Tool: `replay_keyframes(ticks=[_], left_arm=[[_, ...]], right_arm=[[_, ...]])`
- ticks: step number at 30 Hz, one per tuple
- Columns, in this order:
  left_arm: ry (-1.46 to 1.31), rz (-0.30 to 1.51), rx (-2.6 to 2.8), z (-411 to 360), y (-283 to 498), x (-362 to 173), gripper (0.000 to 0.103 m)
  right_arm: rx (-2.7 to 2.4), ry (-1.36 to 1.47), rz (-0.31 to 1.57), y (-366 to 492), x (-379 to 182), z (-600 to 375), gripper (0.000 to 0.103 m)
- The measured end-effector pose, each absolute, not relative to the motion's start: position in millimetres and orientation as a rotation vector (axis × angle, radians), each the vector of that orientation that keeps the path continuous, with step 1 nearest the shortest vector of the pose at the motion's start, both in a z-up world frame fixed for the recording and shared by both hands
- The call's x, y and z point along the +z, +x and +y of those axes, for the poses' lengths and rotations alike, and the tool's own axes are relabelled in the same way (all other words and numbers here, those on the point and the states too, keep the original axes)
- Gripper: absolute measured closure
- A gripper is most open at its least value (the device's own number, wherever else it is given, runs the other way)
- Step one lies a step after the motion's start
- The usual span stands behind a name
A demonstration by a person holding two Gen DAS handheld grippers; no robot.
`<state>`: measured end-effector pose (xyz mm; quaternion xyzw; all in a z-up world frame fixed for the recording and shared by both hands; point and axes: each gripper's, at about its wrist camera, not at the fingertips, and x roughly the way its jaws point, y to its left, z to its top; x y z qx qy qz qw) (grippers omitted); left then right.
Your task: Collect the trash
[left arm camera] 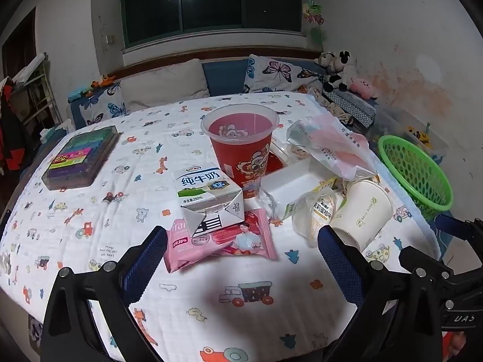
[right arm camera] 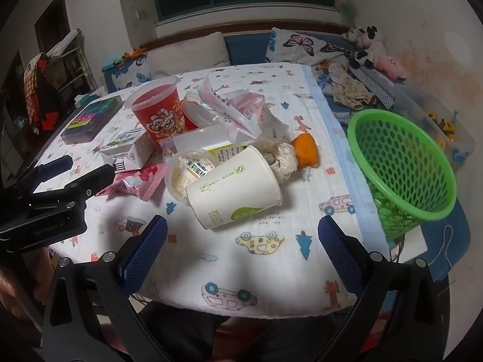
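Trash lies piled on a table under a white cartoon-print cloth [left arm camera: 90, 199]. My left gripper [left arm camera: 241, 256] is open just short of a pink snack wrapper [left arm camera: 220, 241], on which a milk carton [left arm camera: 208, 199] rests. Behind stand a red cup [left arm camera: 241, 144], a white box [left arm camera: 289, 187] and a crumpled plastic bag [left arm camera: 332, 147]. My right gripper [right arm camera: 241, 250] is open, a little short of a white paper cup [right arm camera: 235, 190] lying on its side. A clear labelled cup [right arm camera: 187, 172], crumpled tissue [right arm camera: 280, 160] and an orange peel [right arm camera: 305, 150] lie by it. A green basket [right arm camera: 404, 163] stands tilted at the table's right edge.
A box of coloured items [left arm camera: 81, 157] lies at the far left of the table. Pillows [left arm camera: 166, 84] and plush toys [left arm camera: 341, 69] line a bench behind. A clear bin of toys [right arm camera: 446, 129] sits beyond the basket. Each gripper shows at the edge of the other's view.
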<state>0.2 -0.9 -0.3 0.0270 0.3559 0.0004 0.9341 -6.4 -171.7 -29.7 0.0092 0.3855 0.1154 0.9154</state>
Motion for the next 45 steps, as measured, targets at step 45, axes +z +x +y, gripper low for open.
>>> replay_keyframes(ticks=[45], left_arm=[[0.025, 0.739, -0.006, 4, 12, -5, 0.006]], right_arm=[[0.236, 0.003, 0.79, 2, -25, -174, 0.004]])
